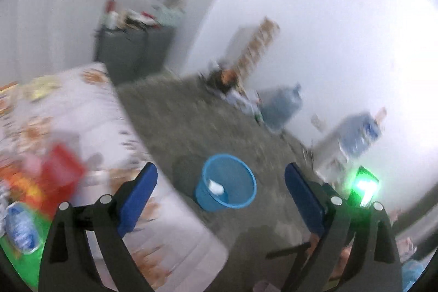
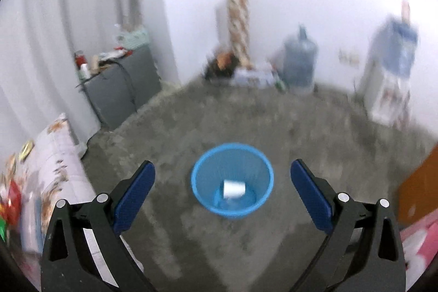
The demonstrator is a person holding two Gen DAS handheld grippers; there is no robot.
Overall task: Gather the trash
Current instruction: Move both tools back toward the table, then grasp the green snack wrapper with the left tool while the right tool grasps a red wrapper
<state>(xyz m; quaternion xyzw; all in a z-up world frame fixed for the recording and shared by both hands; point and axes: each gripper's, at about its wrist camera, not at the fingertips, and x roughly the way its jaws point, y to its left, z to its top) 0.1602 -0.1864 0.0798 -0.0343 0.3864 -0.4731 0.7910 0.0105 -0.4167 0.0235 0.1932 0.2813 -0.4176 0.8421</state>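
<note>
A blue plastic waste basket (image 1: 247,184) (image 2: 202,193) stands on the grey carpet with a white cup-like piece of trash (image 2: 234,189) (image 1: 216,186) inside. My left gripper (image 1: 220,177) is open and empty, above the bed's edge and the basket. My right gripper (image 2: 222,174) is open and empty, held above the basket. On the bed (image 1: 175,223) at the left lie a red packet (image 1: 61,168), an orange wrapper (image 1: 24,185) and a plastic water bottle (image 1: 20,227) on something green. Both views are blurred.
A grey cabinet (image 2: 120,89) with clutter on top stands by the curtain. Large water jugs (image 2: 300,59), a dispenser (image 2: 388,81) and a tall patterned box (image 2: 238,18) stand along the far wall. An orange panel (image 2: 418,190) is at the right.
</note>
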